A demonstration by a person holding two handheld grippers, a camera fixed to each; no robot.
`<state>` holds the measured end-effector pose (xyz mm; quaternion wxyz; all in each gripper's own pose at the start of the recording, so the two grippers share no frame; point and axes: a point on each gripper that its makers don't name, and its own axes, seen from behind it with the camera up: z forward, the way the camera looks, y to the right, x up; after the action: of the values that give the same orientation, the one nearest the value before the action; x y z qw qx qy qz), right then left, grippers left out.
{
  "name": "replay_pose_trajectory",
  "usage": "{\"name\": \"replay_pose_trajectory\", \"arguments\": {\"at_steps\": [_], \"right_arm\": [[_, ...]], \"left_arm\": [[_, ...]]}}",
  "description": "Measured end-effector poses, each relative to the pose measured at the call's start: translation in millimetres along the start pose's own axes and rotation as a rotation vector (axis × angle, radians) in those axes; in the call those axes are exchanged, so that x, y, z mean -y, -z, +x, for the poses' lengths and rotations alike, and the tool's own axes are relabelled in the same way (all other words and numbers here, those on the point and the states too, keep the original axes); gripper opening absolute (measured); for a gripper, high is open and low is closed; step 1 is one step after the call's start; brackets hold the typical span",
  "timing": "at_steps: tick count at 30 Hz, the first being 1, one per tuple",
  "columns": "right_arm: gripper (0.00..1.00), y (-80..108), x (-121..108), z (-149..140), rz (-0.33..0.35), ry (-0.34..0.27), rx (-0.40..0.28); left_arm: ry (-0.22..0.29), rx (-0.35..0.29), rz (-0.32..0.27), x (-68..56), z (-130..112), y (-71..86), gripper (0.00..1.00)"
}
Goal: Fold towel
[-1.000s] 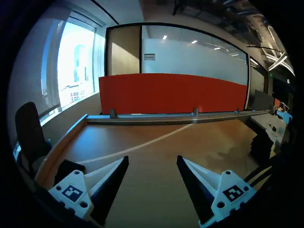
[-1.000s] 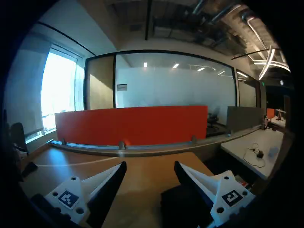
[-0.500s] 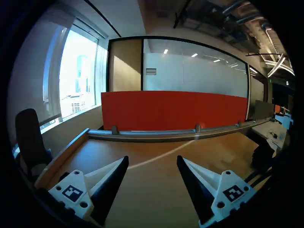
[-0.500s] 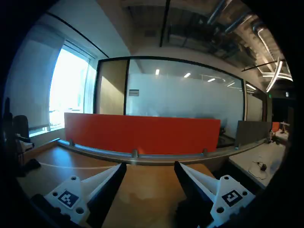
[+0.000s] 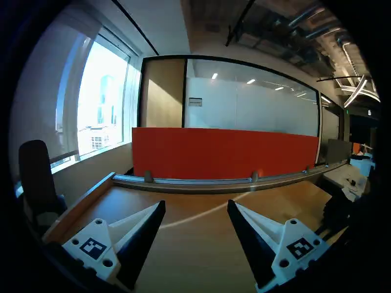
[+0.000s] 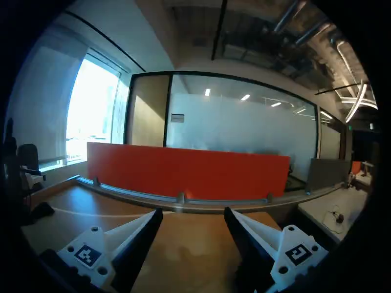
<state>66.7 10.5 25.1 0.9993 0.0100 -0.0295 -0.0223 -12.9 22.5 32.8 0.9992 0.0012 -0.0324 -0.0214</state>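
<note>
Both grippers hover over a broad brown wooden counter (image 5: 195, 254) and hold nothing. The left gripper (image 5: 195, 202) has its white, black-faced fingers spread wide apart, with bare counter between them. The right gripper (image 6: 193, 210) is spread just as wide, also over bare wood. Each finger carries a square black-and-white marker.

A thin pale line (image 5: 195, 217) curves across the counter top. Along the far edge runs a grey metal rail (image 5: 205, 181), and a long red-orange divider panel (image 5: 220, 151) stands upright behind it. Beyond the panel is a frosted glass wall (image 5: 249, 112) with a tan door-like panel (image 5: 161, 97) beside it. A tall bright window (image 5: 100, 117) fills the wall to the left, and a dark chair back (image 5: 36, 176) stands below it, off the counter's left edge. Exposed pipes and ducts (image 6: 293, 29) cross the dark ceiling, and a curved strip light (image 6: 357, 102) glows at the right.

In the left gripper view, a dark heap (image 5: 337, 210) sits at the counter's right edge, well apart from the fingers; it is too shadowed to tell whether it is the towel. In the right gripper view, a white desk (image 6: 332, 215) stands farther right.
</note>
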Motion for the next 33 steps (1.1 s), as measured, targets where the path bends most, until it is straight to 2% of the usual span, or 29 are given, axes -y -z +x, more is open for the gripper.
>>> {"name": "replay_pose_trajectory", "arguments": {"at_steps": [8, 18, 23, 27, 33], "right_arm": [[0.97, 0.0, 7, 11, -0.01, -0.021, -0.002], [0.97, 1.1, 20, 11, 0.001, -0.041, 0.015], [0.97, 1.1, 24, 11, 0.006, -0.061, 0.029], [0.97, 1.4, 27, 12, 0.004, -0.074, 0.038], [0.97, 0.0, 28, 12, -0.016, -0.088, 0.054]], "left_arm": [[-0.011, -0.028, -0.007, -3.9, 5, -1.5, 0.94], [-0.043, -0.057, 0.012, -0.1, 4, 0.5, 0.94], [-0.074, -0.074, 0.029, 2.3, 0, 2.5, 0.94], [-0.078, -0.093, 0.044, 6.2, -5, 7.2, 0.94], [-0.081, -0.086, 0.06, 13.7, -22, 12.3, 0.94]]}}
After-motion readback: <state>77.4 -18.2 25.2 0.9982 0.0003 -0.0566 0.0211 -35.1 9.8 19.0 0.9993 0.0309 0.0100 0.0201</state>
